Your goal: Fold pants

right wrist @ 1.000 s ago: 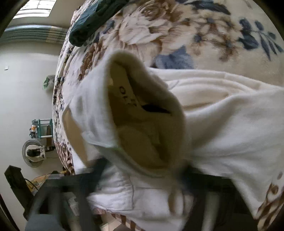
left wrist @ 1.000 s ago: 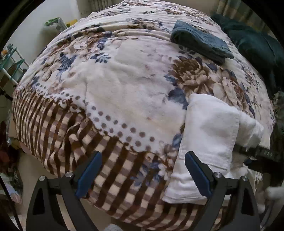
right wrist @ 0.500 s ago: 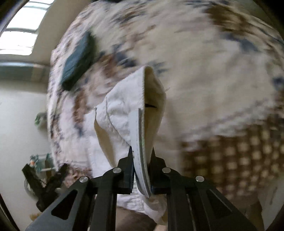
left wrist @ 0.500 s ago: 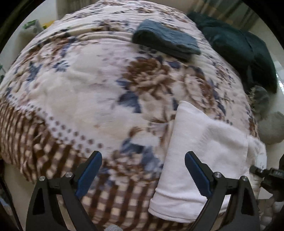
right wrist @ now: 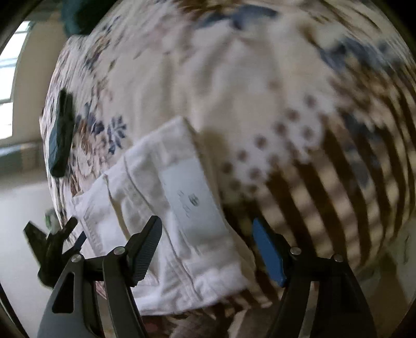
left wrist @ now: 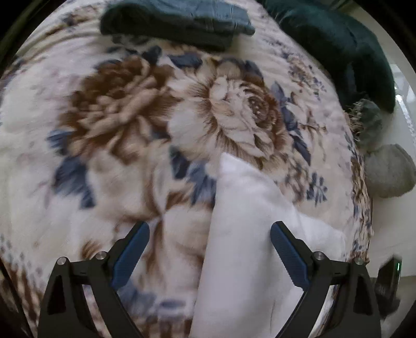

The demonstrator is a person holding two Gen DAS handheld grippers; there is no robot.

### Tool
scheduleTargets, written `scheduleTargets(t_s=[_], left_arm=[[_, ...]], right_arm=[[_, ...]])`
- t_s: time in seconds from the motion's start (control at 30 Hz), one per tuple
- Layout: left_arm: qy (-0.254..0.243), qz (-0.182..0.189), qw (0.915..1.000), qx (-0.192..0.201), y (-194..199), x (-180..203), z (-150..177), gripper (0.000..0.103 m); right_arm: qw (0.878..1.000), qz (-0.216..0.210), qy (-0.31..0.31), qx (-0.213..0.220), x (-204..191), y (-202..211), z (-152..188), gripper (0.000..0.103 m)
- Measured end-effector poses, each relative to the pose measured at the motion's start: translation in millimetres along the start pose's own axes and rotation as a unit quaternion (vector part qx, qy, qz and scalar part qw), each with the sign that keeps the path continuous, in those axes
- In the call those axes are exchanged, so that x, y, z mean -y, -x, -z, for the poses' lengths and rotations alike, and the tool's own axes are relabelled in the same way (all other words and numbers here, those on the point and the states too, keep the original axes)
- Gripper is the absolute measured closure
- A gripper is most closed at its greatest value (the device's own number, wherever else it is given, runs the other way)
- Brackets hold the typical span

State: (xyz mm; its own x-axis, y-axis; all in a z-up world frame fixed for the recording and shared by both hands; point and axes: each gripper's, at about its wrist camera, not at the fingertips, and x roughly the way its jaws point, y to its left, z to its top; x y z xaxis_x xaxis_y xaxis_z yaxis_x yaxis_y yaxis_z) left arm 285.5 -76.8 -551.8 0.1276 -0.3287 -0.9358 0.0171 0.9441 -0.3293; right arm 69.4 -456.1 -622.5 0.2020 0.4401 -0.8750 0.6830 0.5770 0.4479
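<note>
Now, left gripper (left wrist: pixel 208 249): its two fingers are standing wide apart, holding nothing, hovering over the bed.
Right gripper (right wrist: pixel 208 249): its fingers are spread wide too, pinching nothing, hanging just above the pants.
Pants: the white pants (left wrist: pixel 241 260) are lying folded into a thick, flat bundle right in front of both tools, under the left tool's right finger, near the blanket's edge.
Label: a pale tag (right wrist: pixel 192 192) is showing on top of the bundle, between the right tool's fingers.
How far along: the folding is looking almost done, I think. What is left is maybe a pat flat or one more fold.
Blanket (left wrist: pixel 117 109): it is flowery and soft, lying under everything.
Further out: a folded dark blue-green cloth (left wrist: pixel 176 20) is sitting far ahead, well apart from the pants.
In the way: nothing is blocking the pants.
</note>
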Motion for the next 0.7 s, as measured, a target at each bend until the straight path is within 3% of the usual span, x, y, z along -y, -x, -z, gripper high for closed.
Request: scheduleTargets(t_s=[0.07, 0.13, 0.17, 0.2, 0.23, 0.3, 0.4, 0.47, 0.53, 0.6, 0.63, 0.7], left_arm=[[0.005, 0.022, 0.9994, -0.027, -22.4, 0.3, -10.8, 0.008], [0.005, 0.05, 0.9977, -0.046, -37.4, 1.1, -15.4, 0.033], [0.003, 0.059, 0.9969, -0.051, -42.2, 2.6, -16.4, 0.058], [-0.002, 0.06, 0.9967, -0.055, -45.6, 4.6, -16.5, 0.061], [-0.011, 0.052, 0.9973, -0.051, -45.0, 6.6, -16.0, 0.062], [-0.019, 0.042, 0.9976, -0.051, -44.6, 8.3, -16.0, 0.065], [-0.002, 0.04, 0.9976, -0.056, -48.4, -3.3, -25.0, 0.066], [0.013, 0.047, 0.9968, -0.064, -50.0, -8.9, -29.4, 0.066], [0.016, 0.051, 0.9964, -0.066, -43.7, -6.2, -30.0, 0.064], [0.019, 0.06, 0.9958, -0.067, -32.5, -4.5, -26.5, 0.058], [0.026, 0.071, 0.9949, -0.066, -26.2, -3.9, -22.2, 0.055], [0.024, 0.076, 0.9952, -0.058, -16.8, -1.9, -10.9, 0.053]], right_arm=[[0.999, -0.021, -0.033, -0.006, 12.1, -0.9, 15.0, 0.028], [0.996, -0.044, -0.071, -0.024, 23.8, -9.3, 30.1, 0.028], [0.994, -0.055, -0.087, -0.036, 27.9, -16.6, 36.9, 0.028], [0.99, -0.072, -0.106, -0.053, 29.2, -29.9, 44.0, 0.028], [0.985, -0.101, -0.125, -0.065, 28.9, -44.3, 50.3, 0.029], [0.98, -0.129, -0.141, -0.059, 29.7, -58.0, 58.2, 0.061], [0.988, -0.083, -0.122, -0.043, 25.3, -60.6, 56.4, 0.067], [0.989, -0.07, -0.119, -0.049, 26.2, -61.8, 52.3, 0.067], [0.996, -0.035, -0.068, -0.052, 9.9, -60.3, 52.1, 0.063], [0.997, -0.036, -0.046, -0.06, -4.4, -55.9, 57.5, 0.036], [0.995, -0.054, -0.046, -0.071, -10.3, -57.0, 62.0, 0.031], [0.992, -0.078, -0.049, -0.083, -20.9, -62.1, 71.3, 0.029]])
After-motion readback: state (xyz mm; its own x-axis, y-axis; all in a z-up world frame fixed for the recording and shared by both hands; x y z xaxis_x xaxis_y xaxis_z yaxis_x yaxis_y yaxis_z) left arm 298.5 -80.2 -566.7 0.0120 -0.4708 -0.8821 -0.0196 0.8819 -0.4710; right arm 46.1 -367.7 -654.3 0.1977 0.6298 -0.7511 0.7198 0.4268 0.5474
